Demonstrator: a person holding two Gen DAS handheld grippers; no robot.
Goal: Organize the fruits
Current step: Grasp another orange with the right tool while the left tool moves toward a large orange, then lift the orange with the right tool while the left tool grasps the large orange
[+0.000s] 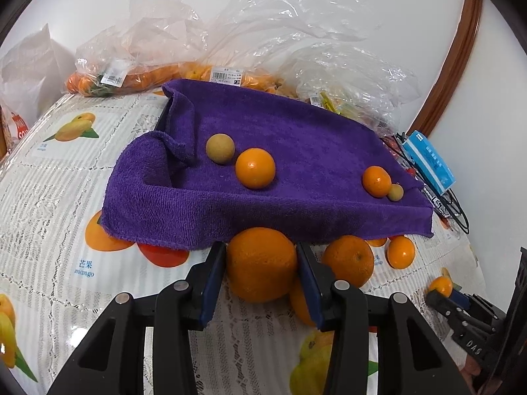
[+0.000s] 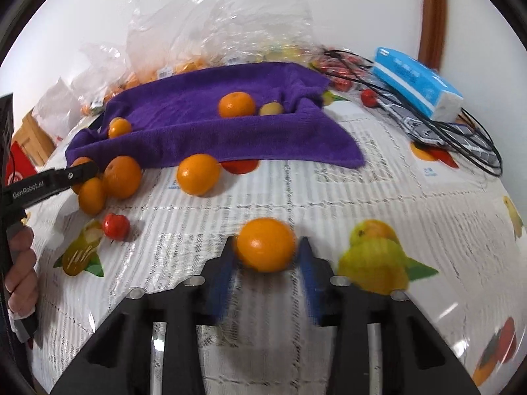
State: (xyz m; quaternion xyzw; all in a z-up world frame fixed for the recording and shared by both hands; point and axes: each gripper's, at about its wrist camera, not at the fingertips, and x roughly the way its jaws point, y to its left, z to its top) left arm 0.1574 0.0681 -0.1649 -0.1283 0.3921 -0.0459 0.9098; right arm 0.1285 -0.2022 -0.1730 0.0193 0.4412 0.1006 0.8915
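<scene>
Tools clamped on oranges

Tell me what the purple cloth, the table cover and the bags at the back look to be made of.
Purple cloth: soft looped fabric, probably microfibre or terry; matte, fuzzy nap, stitched hem, limp folds.
Table cover: looks like printed lace-pattern plastic or oilcloth; glossy glare patches, flat fruit pictures.
Bags: thin clear plastic film; see-through, crinkled, shiny highlights, price labels stuck on.
</scene>
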